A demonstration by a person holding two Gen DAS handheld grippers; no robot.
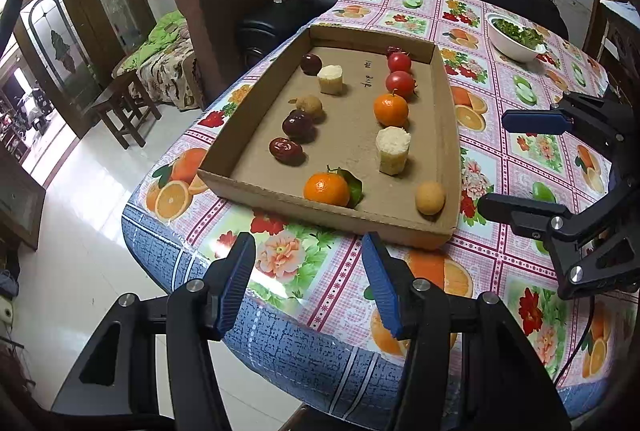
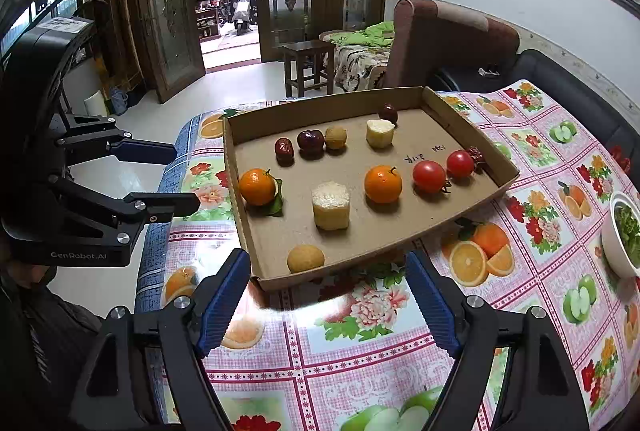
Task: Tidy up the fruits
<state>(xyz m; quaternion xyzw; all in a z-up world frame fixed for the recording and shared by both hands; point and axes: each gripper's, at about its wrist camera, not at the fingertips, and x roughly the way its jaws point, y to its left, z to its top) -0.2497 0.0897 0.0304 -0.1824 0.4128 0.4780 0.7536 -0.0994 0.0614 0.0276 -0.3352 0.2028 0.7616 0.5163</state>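
Two sets of blue-padded tongs hover above the near edge of a worktop (image 2: 360,359) draped in a fruit-print cloth: the left tongs (image 1: 308,283) and the right tongs (image 2: 328,295) both stand with jaws apart, holding nothing. Just beyond them sits a shallow cardboard tray (image 2: 460,215) carrying the fruit. At its near edge lies a tan round fruit (image 2: 306,258); behind it stand a pale cut chunk (image 2: 330,206) and a leafy mandarin (image 2: 258,186) by the tray's left wall. A second mandarin (image 2: 383,184) and two tomatoes (image 2: 429,176) (image 2: 460,163) run toward the right wall. Farther back, dark red fruits (image 2: 284,148) (image 2: 310,140), a brownish fruit (image 2: 335,137) and another pale chunk (image 2: 380,132) form a row. A white bowl of greens (image 2: 618,251) sits near the worktop's right edge.
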